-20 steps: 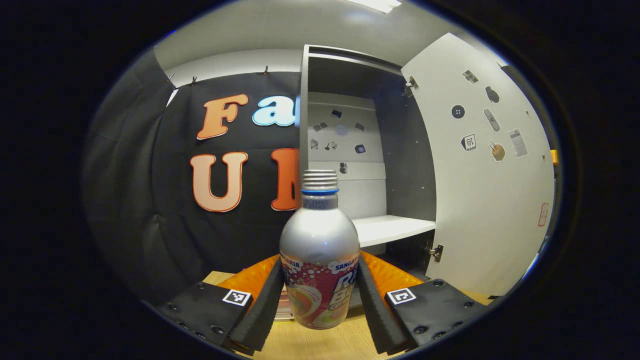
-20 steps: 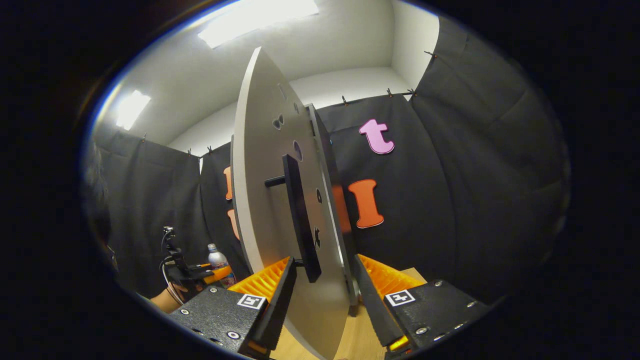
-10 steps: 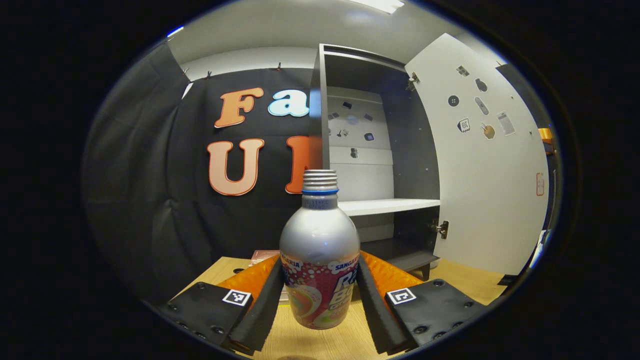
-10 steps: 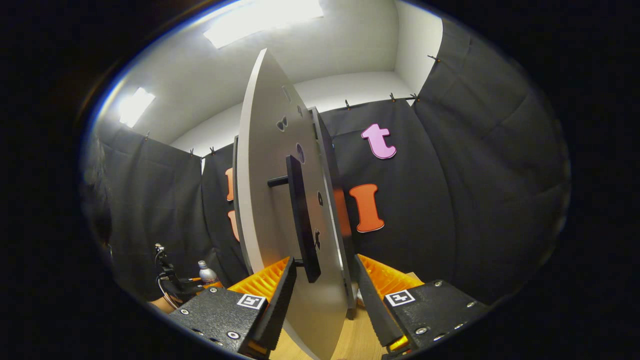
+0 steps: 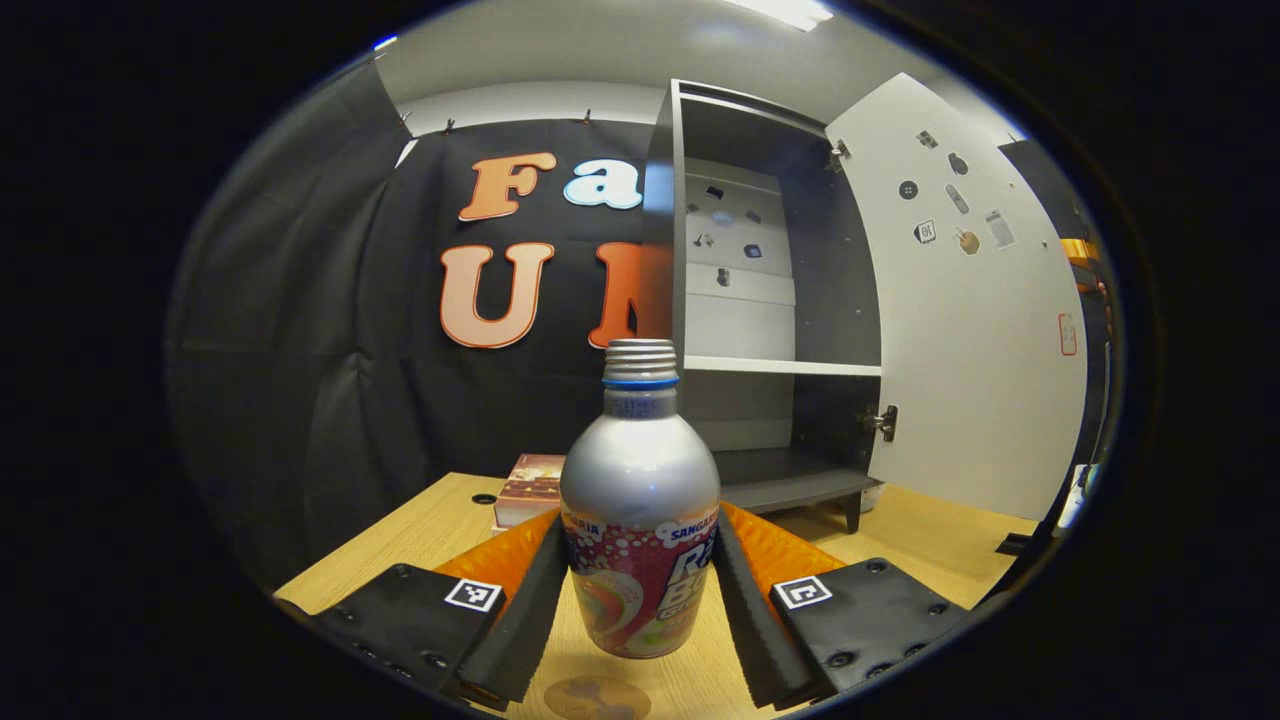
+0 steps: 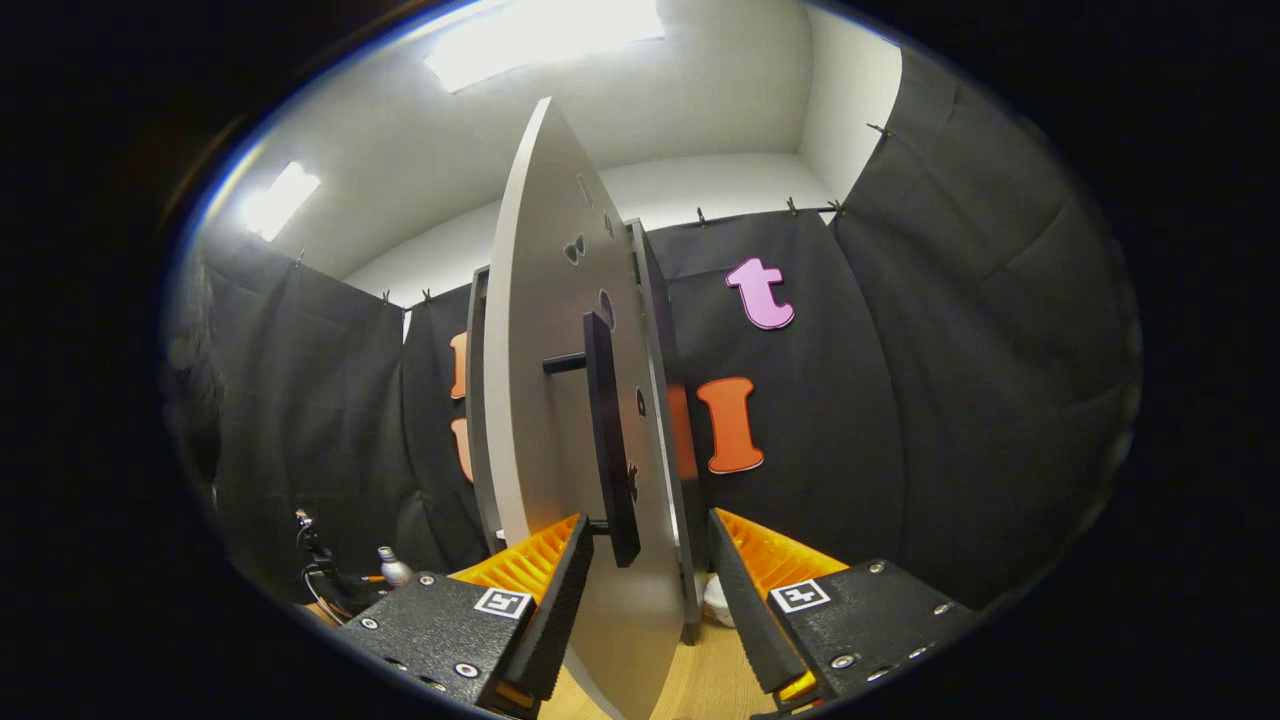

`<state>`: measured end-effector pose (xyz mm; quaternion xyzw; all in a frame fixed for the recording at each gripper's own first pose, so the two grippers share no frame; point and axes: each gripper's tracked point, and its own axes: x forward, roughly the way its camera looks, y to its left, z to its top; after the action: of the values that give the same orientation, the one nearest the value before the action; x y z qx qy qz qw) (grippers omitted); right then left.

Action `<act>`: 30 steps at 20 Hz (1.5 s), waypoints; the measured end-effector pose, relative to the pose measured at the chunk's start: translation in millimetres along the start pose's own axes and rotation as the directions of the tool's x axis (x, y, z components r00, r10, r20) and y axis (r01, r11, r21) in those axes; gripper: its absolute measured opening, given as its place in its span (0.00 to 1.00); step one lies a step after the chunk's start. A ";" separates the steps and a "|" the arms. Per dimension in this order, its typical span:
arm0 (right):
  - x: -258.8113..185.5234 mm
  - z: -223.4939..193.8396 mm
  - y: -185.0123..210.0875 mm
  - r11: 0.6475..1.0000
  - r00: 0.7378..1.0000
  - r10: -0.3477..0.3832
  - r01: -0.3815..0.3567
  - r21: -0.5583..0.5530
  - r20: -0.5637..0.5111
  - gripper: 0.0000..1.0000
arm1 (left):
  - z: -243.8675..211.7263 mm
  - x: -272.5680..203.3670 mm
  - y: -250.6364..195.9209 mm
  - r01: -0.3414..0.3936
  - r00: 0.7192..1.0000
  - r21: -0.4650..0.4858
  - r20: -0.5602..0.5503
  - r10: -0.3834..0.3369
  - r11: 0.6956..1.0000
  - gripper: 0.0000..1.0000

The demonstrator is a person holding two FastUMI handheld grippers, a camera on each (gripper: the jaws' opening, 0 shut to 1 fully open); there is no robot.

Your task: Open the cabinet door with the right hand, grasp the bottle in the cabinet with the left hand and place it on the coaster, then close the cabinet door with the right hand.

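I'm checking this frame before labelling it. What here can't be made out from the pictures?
- Coaster, left gripper view: cut off by the bottom edge, partly behind the bottle.
- Right gripper, right gripper view: the fingers straddle the door; contact with the door or its handle is unclear.
- Stickers on the door: too small to identify.

The cabinet door (image 5: 960, 300) stands wide open, so the cabinet (image 5: 780, 300) shelves are free to reach. On the table (image 5: 420, 530), a small box (image 5: 530, 488) sits left of the cabinet; the coaster (image 5: 597, 697) below the bottle (image 5: 640, 520) is uncovered
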<state>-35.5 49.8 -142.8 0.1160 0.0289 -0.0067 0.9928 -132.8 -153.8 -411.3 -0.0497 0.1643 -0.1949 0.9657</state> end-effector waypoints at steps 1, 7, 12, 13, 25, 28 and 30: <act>0.8 -0.1 0.6 1.000 1.000 0.004 -0.004 0.004 0.001 0.72 | -8.0 -2.3 5.0 -0.010 1.000 0.003 -0.010 0.010 1.000 0.84; -0.3 3.1 0.8 1.000 1.000 0.013 -0.013 -0.002 0.001 0.72 | -42.4 -17.0 32.1 -0.064 0.997 -0.027 -0.040 0.063 0.998 0.86; -0.9 5.1 -0.7 1.000 1.000 0.004 -0.004 -0.020 0.006 0.72 | -71.4 -26.6 41.6 -0.087 0.994 -0.035 -0.074 0.084 0.996 0.84; -0.7 5.1 -0.9 1.000 1.000 0.004 -0.004 -0.018 0.006 0.72 | -74.9 -28.8 40.6 -0.084 0.994 -0.032 -0.075 0.081 0.996 0.84; -0.6 6.6 -1.6 1.000 1.000 0.000 0.000 -0.022 0.005 0.72 | -111.4 -34.8 30.4 -0.085 0.993 0.044 -0.076 0.088 0.995 0.84; -1.2 7.7 -1.6 1.000 1.000 0.004 -0.004 -0.017 0.006 0.72 | -110.9 -38.2 29.3 -0.085 0.993 0.052 -0.072 0.089 0.995 0.85; -0.7 7.4 -1.1 1.000 1.000 0.007 -0.007 -0.012 0.008 0.72 | -105.8 -39.7 30.2 -0.096 0.993 0.073 -0.064 0.101 0.993 0.87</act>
<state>-35.8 47.0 -135.9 0.1102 0.0247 -0.0033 0.9936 -192.1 -113.9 -503.9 -0.0014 0.1923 -0.1541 0.9692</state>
